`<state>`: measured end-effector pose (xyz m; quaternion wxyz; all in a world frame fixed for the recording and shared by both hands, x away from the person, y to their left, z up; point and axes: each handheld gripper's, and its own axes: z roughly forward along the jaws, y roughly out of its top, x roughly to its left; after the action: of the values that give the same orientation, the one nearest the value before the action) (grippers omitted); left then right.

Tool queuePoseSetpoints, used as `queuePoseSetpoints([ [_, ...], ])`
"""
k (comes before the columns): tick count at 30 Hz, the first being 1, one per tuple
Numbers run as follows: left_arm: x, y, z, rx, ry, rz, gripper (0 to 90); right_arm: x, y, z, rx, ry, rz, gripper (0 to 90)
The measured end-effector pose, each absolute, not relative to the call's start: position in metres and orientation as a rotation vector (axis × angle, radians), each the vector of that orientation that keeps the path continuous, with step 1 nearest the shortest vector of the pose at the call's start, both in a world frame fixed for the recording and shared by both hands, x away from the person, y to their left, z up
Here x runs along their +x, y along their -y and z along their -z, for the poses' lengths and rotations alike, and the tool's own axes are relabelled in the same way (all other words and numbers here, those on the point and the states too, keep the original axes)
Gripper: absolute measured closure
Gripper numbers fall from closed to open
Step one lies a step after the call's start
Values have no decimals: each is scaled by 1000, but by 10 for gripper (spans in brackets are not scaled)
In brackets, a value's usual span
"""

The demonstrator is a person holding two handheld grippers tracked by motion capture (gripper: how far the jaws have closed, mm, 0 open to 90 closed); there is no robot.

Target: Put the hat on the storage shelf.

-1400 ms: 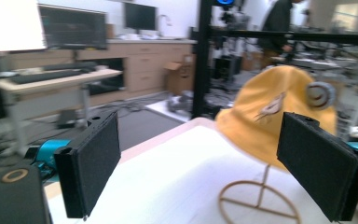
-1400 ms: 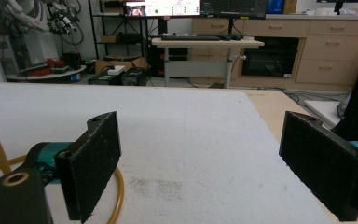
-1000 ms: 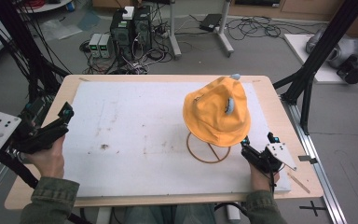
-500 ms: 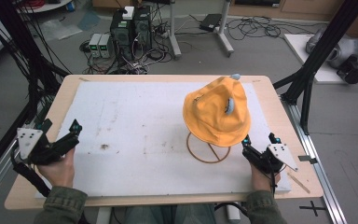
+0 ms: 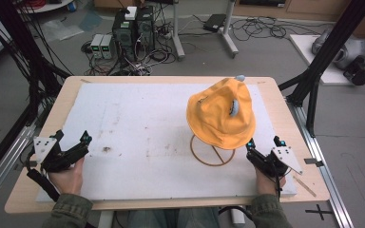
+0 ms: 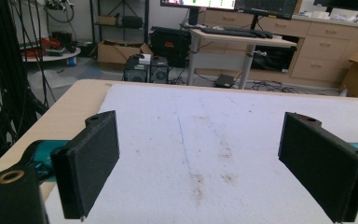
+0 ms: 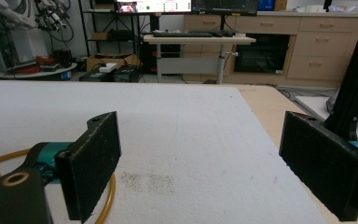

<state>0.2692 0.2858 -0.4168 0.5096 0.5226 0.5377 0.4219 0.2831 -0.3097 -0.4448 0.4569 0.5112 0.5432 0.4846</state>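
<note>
An orange bucket hat (image 5: 222,114) with a grey patch hangs on a thin yellow wire stand (image 5: 213,153) on the right half of the white mat (image 5: 138,128). My right gripper (image 5: 264,142) rests open at the front right, just right of the stand's ring base, whose yellow wire (image 7: 108,196) curves past its left jaw. My left gripper (image 5: 71,137) lies open at the front left edge of the mat, far from the hat. In the left gripper view its jaws (image 6: 209,163) stand wide apart over bare stained mat with nothing between them.
The mat covers a wooden table (image 5: 71,95) with a bare strip at each side. Black frame posts (image 5: 321,66) rise at the right and cables hang at the left. Computers (image 5: 133,28) and a desk leg stand on the floor beyond the far edge.
My left gripper has moved right and forward, from off the table's left edge onto the front left of the mat. The right gripper and the hat have stayed put.
</note>
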Motion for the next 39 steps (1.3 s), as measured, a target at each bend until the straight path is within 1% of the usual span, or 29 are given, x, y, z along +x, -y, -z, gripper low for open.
queuePoseSetpoints([
  [7, 266, -288, 418, 1235, -1319, -1033, 128, 283, 310, 445, 1262, -1328, -1208, 124],
  [16, 265, -285, 418, 1242, -1314, -1012, 128, 285, 309, 445, 1260, -1338, -1209, 124],
  [23, 264, -281, 418, 1262, -1305, -1022, 128, 285, 307, 443, 1253, -1337, -1221, 124],
  [39, 264, -281, 419, 1251, -1320, -1002, 128, 286, 304, 442, 1244, -1343, -1225, 124],
])
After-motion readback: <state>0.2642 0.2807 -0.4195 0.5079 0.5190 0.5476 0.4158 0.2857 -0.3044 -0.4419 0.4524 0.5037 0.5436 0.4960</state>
